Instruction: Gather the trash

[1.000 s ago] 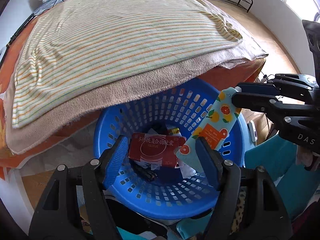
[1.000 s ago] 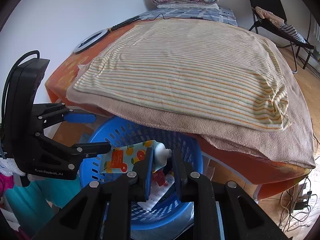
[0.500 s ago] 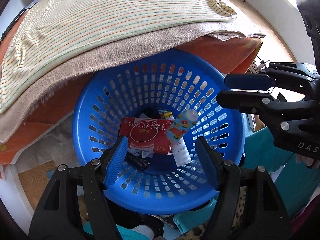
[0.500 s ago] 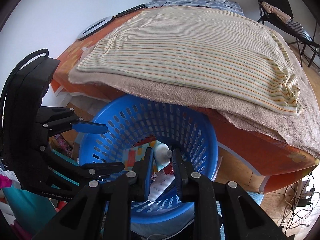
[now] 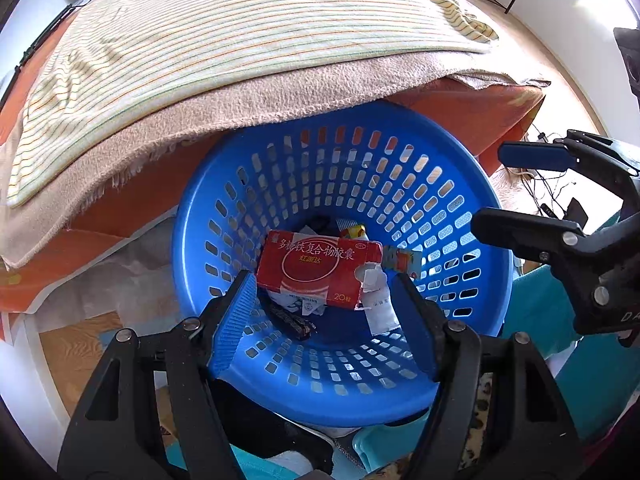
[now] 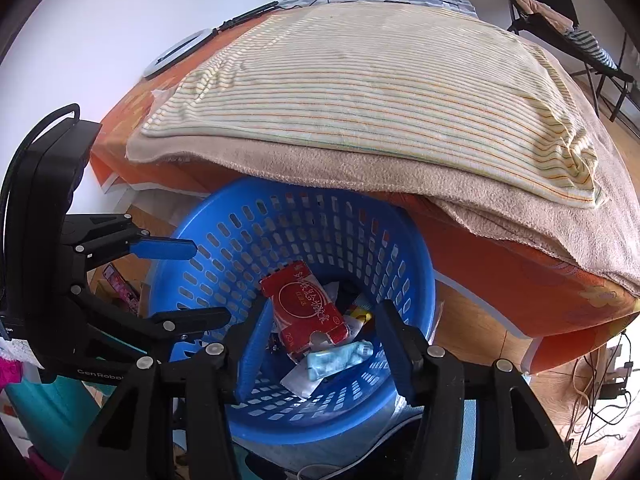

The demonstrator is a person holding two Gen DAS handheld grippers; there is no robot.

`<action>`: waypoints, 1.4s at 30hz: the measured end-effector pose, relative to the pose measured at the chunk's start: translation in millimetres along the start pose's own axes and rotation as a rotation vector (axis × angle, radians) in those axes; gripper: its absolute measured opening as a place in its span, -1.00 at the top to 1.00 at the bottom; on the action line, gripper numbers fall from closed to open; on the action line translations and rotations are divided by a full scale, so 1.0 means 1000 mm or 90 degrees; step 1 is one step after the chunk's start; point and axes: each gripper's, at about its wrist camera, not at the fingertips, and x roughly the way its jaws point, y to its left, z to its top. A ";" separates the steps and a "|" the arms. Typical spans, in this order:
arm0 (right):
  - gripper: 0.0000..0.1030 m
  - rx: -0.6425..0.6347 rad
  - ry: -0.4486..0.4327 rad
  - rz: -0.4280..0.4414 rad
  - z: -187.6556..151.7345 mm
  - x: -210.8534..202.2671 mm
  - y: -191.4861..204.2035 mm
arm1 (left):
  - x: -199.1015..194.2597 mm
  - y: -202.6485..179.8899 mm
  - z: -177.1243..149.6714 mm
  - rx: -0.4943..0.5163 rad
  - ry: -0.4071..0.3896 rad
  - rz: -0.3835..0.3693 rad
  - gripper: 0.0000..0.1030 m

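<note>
A blue perforated basket stands on the floor against the bed and also shows in the right wrist view. Inside lie a red box with white Chinese print, the orange-patterned tube beside it, white paper scraps and a dark strip. In the right wrist view the red box lies above the pale tube. My left gripper is open and empty over the basket's near rim. My right gripper is open and empty above the basket.
The bed edge overhangs the basket's far rim, with a tan blanket and a striped sheet over an orange cover. Teal items lie around the basket. Cables lie on the wooden floor at the right. A black chair stands at the far right.
My right gripper opened and let go of the orange-patterned tube, which dropped into the basket beside the red box. Both grippers moved closer over the basket.
</note>
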 end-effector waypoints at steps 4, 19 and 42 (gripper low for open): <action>-0.49 -0.002 -0.013 -0.005 0.001 -0.003 0.001 | 0.000 0.005 0.001 -0.012 -0.002 0.004 -0.40; -0.66 0.033 -0.062 -0.009 0.009 -0.025 -0.006 | -0.047 0.023 0.025 -0.053 -0.113 0.067 -0.40; -0.80 0.036 -0.194 -0.043 0.072 -0.088 -0.013 | -0.142 0.041 0.078 -0.092 -0.286 0.086 -0.67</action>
